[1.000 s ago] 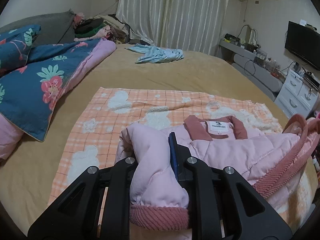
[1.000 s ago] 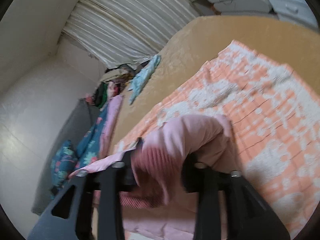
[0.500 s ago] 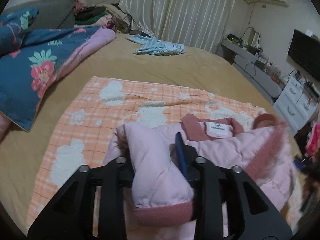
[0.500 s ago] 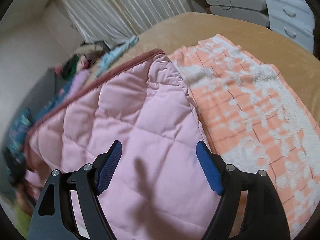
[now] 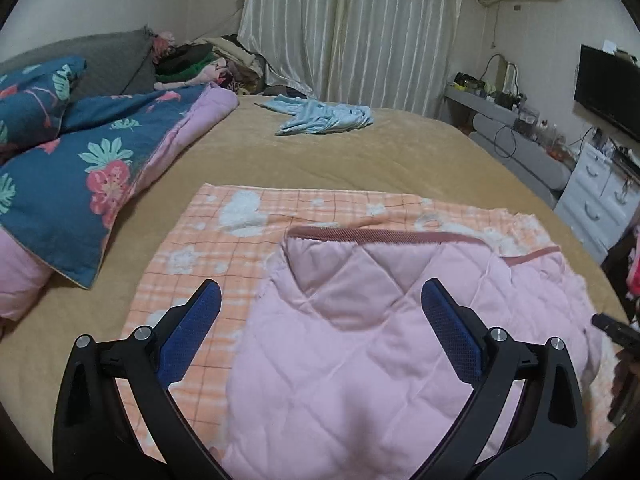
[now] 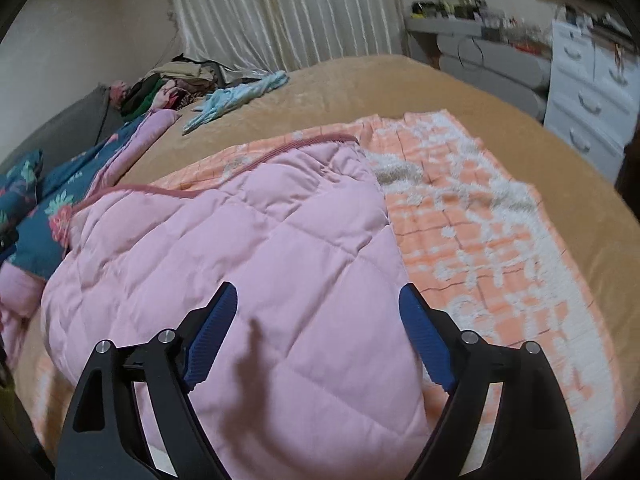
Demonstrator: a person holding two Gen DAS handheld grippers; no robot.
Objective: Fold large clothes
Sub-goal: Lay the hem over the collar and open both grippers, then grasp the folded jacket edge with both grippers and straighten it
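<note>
Pink quilted jacket (image 5: 360, 360) lies folded over on the orange checked blanket (image 5: 192, 248) in the lower middle of both views; the left tongs (image 5: 320, 308) and right tongs (image 6: 318, 312) have just been opening and stand apart above it, clamping nothing. That fold looks released, so the next move likely calls for gripping a fresh edge to fold again.
</note>
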